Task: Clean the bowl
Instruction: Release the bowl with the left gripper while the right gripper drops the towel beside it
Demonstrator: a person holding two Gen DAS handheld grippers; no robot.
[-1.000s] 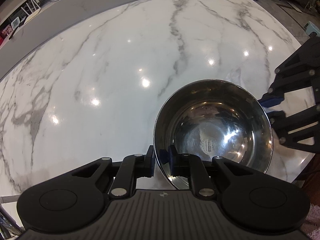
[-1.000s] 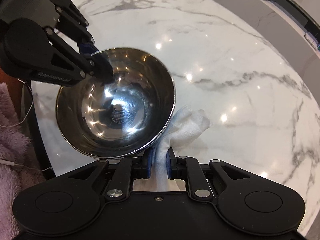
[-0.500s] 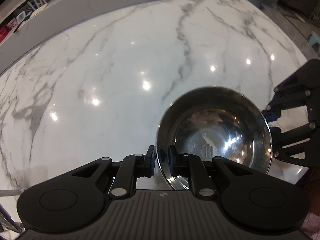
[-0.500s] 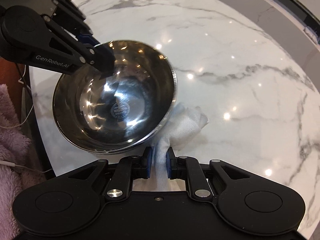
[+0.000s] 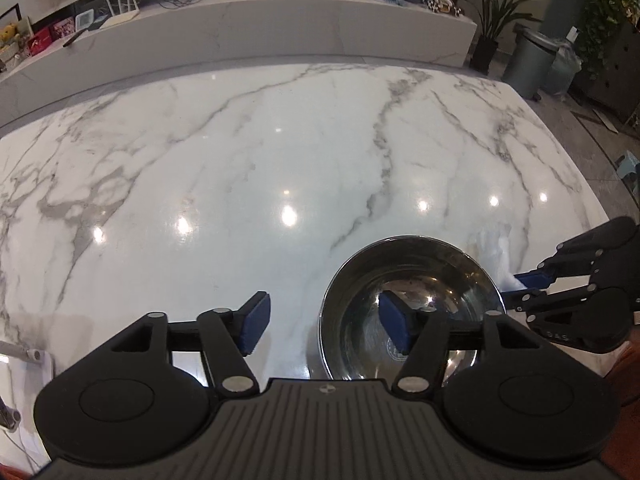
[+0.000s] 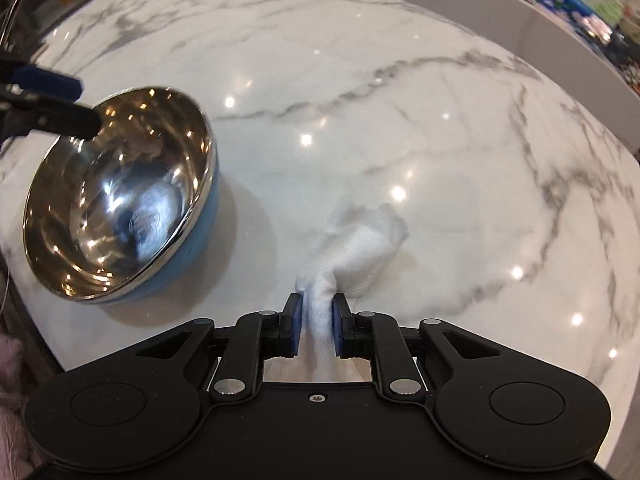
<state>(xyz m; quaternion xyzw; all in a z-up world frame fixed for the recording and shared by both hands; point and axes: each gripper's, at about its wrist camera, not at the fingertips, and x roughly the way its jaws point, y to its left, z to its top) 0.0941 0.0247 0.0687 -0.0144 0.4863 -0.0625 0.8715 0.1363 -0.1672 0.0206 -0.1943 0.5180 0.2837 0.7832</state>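
Two grippers are showing up here, and they're doing different things. The left gripper (image 5: pixel 326 326) is sitting with its fingers (image 5: pixel 254 322) spread wide apart — one blue pad is hanging over the bare marble, the other is sitting over the inside of the bowl (image 5: pixel 412 308), and the near rim is passing between them without either pad pressing on it. So the bowl is resting on the counter (image 5: pixel 280 152) near its front edge, steel inside, blue outside, and looking a bit tilted in the right wrist view, mouth leaning toward the camera. The right gripper (image 6: pixel 316 322) is pinching a white cloth (image 6: pixel 360 248) between its fingers — the bunched part is lying on the marble just ahead of the pads, off to the right of the bowl and not touching it. From the left wrist view the cloth is peeking out behind the bowl's far right rim, with the right gripper coming in from the side. Further back, a long white ledge (image 5: pixel 280 36) is running along the room with a potted plant (image 5: pixel 486 24) and a grey bin (image 5: pixel 528 60) at its right end.
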